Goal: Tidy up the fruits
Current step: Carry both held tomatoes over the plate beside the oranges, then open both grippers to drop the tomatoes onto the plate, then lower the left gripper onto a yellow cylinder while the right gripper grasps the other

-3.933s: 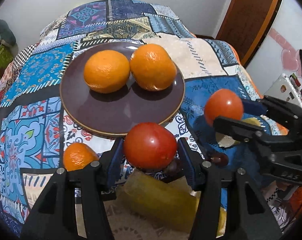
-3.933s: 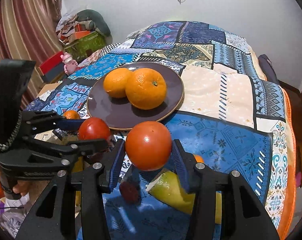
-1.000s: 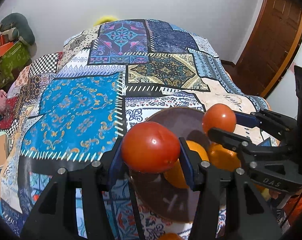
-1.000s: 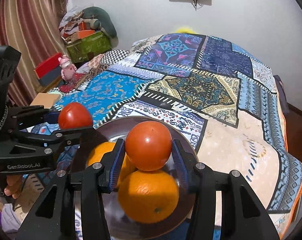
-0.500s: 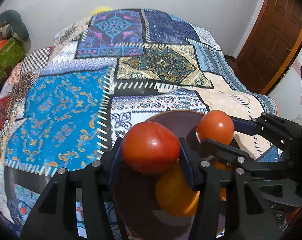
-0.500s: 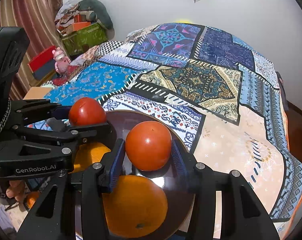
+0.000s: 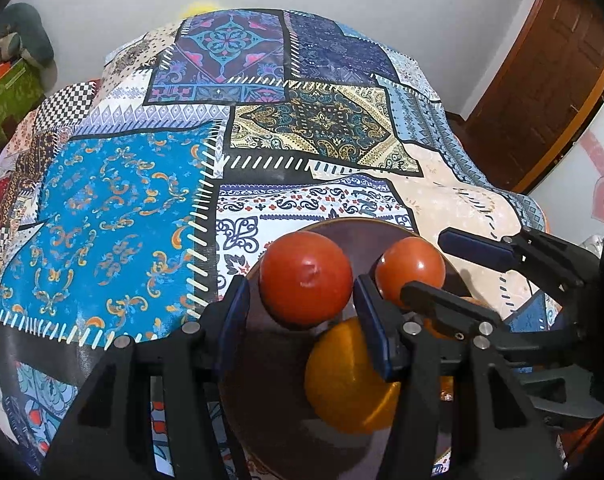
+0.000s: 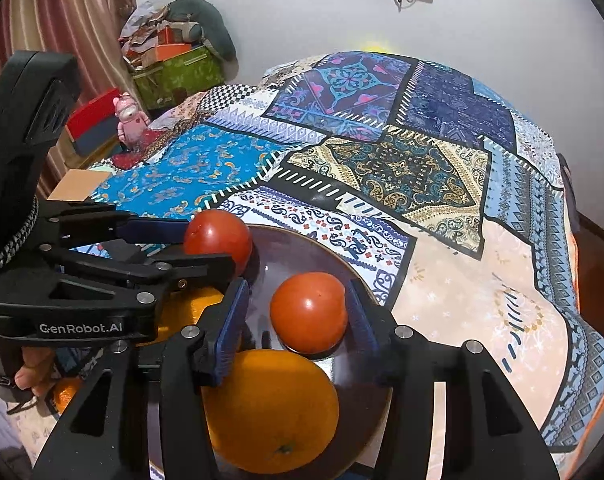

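A dark brown plate (image 8: 302, 252) lies on the patchwork bedspread and holds two oranges; one orange (image 8: 274, 404) is near the front, the other (image 7: 352, 376) shows in the left wrist view. My left gripper (image 7: 302, 292) is shut on a red tomato (image 7: 306, 278) over the plate's far left rim. My right gripper (image 8: 298, 320) has opened; its tomato (image 8: 308, 312) sits on the plate between the parted pads, touching the right pad at most. The right gripper also shows in the left wrist view (image 7: 426, 264), and the left gripper in the right wrist view (image 8: 190, 248).
The patchwork bedspread (image 7: 114, 208) covers the bed. Another orange (image 8: 64, 394) lies low at the left, beside the hand. Boxes and a pink toy (image 8: 130, 120) stand left of the bed. A wooden door (image 7: 542, 80) is at the right.
Both grippers have come down to the plate. The right jaws have opened and the tomato now rests on the plate. The left gripper still holds its tomato.
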A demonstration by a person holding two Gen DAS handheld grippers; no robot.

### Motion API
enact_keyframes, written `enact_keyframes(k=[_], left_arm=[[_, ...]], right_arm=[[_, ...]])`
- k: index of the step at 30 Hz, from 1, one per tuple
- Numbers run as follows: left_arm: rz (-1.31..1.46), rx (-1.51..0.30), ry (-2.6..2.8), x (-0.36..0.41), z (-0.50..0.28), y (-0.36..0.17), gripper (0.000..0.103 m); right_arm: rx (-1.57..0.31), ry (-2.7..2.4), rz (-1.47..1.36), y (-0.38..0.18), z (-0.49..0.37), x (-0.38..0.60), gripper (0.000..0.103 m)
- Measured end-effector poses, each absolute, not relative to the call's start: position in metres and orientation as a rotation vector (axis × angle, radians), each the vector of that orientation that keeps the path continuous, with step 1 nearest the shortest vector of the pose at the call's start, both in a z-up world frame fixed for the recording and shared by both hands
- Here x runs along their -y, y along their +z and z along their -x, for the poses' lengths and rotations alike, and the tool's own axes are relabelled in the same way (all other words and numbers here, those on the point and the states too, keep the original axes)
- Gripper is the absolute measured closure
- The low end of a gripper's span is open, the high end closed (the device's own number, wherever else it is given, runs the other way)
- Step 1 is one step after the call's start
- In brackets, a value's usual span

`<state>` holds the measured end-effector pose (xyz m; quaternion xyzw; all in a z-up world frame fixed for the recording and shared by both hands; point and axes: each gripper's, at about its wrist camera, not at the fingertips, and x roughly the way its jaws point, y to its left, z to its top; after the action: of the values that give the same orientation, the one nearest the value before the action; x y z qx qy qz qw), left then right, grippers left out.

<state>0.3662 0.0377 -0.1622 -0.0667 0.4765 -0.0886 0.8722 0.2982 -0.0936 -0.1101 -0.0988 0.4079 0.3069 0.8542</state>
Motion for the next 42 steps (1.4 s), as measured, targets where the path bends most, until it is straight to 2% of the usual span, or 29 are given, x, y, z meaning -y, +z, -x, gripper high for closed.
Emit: enact_keyframes(k=[17,25,33,42], left_arm=[[0.101,-0.912,-0.154,-0.044,-0.314,-0.118,0.049],[0.083,-0.882,-0.156,-0.039,-0.265,-0.1,0.042],[0.064,-0.889,-0.127,-0.038,-0.22,-0.104,0.04],[0.09,-0.952,-0.141,-0.03,-0.183,-0.127,0.04]], right_arm=[[-0.753,0.579,0.202,-0.071,-0.259,0.123,0.048],[-0.744,0.531,0.182,-0.063,-0.228,0.154,0.046],[-0.747,0.475,0.206,-0.069,-0.194,0.183,0.041],[-0.829,0.433,0.177,-0.097,-0.164,0.22,0.04]])
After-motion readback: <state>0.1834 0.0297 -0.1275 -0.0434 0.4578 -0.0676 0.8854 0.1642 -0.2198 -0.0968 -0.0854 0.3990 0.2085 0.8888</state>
